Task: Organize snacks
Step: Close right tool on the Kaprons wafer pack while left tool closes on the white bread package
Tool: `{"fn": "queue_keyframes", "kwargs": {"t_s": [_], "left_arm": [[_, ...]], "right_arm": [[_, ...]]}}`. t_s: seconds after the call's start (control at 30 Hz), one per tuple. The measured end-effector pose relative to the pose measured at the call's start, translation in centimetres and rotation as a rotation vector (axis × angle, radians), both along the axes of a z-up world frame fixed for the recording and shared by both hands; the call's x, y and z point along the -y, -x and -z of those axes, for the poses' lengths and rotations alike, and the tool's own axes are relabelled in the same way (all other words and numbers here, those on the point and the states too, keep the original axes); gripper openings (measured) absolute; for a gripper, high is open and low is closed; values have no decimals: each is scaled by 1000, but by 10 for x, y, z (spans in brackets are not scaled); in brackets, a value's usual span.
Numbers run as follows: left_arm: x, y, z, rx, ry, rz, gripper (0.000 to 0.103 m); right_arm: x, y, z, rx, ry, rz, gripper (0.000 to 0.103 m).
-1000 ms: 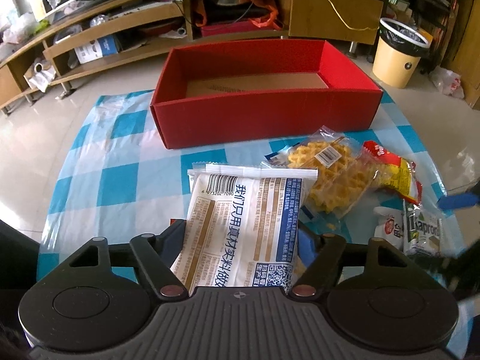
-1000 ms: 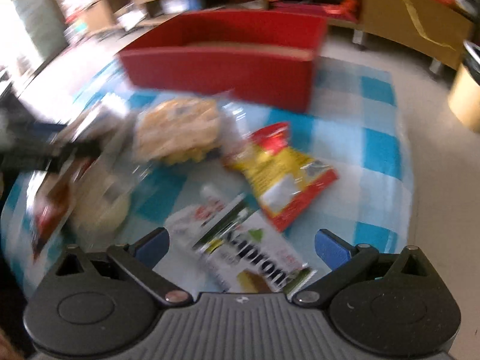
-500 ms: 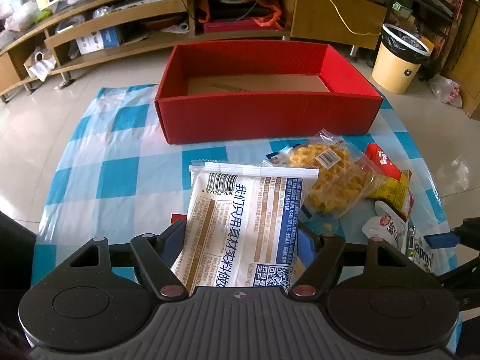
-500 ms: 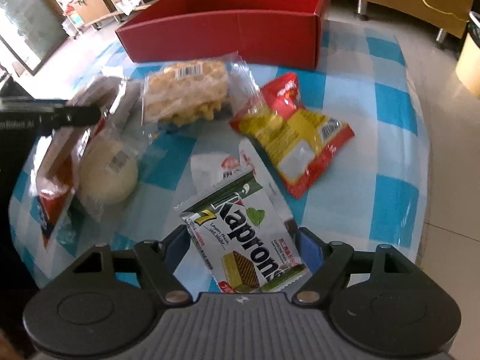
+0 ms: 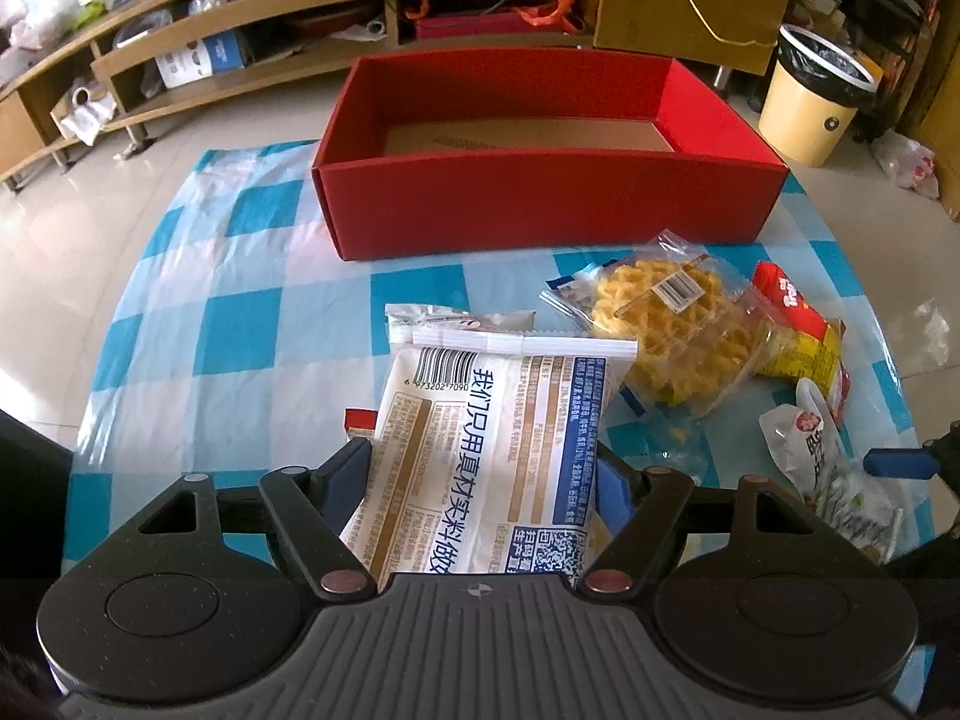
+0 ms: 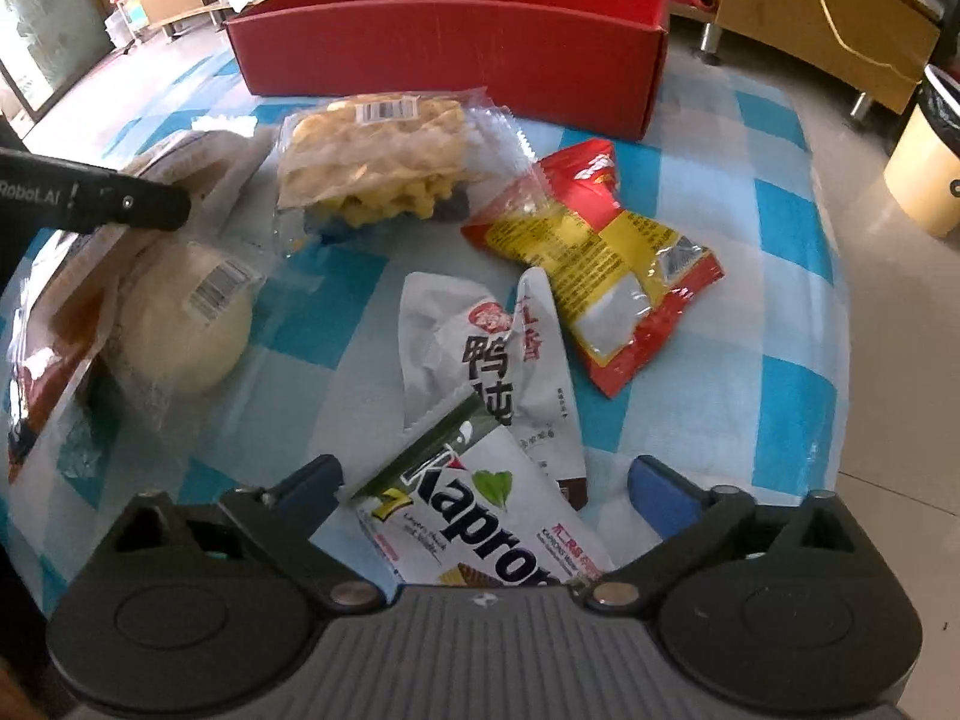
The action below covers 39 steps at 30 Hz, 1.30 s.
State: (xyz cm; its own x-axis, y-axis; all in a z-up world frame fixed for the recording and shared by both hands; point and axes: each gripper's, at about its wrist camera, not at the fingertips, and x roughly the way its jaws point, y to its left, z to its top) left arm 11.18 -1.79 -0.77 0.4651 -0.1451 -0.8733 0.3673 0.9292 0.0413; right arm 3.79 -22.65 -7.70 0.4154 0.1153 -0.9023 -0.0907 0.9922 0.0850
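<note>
Kaprons wafer pack: lower end hidden behind claw body | red packet: mostly covered by white-blue pack

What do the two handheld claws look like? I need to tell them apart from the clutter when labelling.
Both look alike: the left claw and right claw each have a dark grey ribbed body, two round black discs, black linkage arms with copper-coloured pivots, and blue fingertip pads. One finger shows white "Robot.AI" lettering. No sleeves or cables show.
</note>
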Motion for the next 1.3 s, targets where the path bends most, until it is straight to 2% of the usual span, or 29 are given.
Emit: {"fn": "queue_keyframes", "kwargs": {"t_s": [0.03,0.07,0.13,0.17,0.27,0.37,0.5,0.7,0.83,0.9,0.93,0.97,1.03,1.1,1.2,1.3], "left_arm": [[1,1,0,2,-8,4,80],[1,2,-1,4,-9,3,80],[0,2,-1,2,-6,-3,79],[0,1,-1,1,-5,-11,79],[-3,2,-7,8,15,-37,79],[-3,3,-16,27,34,-56,78],[-1,5,-24,52,53,-66,78],[-4,2,-26,46,68,-77,78],[-6,-1,-31,43,104,-81,78],[-4,-2,-34,48,110,-78,72],[-4,-2,-35,51,121,-72,61],[-3,-2,-37,46,135,-67,58],[0,-2,-38,41,148,-61,58],[5,-2,-35,54,116,-54,59],[11,-6,-21,53,58,-50,77],[12,-13,-4,59,-57,-89,83]], "right_arm": [[3,1,-3,1,5,20,75],[9,2,-7,2,-6,44,61],[25,3,-12,1,-84,102,58],[31,2,-12,0,-118,132,58],[36,6,-20,38,-85,164,57],[41,11,-37,98,-115,187,57],[36,5,-50,147,-113,179,56],[29,0,-49,147,-134,164,56],[42,1,-53,166,-205,201,56],[49,-1,-56,175,-220,227,56],[51,-2,-56,175,-227,242,56],[53,-4,-56,173,-240,253,56],[54,-8,-56,174,-264,255,56],[50,-11,-58,186,-250,247,56],[47,-16,-55,173,-243,239,56],[44,-18,-50,151,-246,230,56]]}}
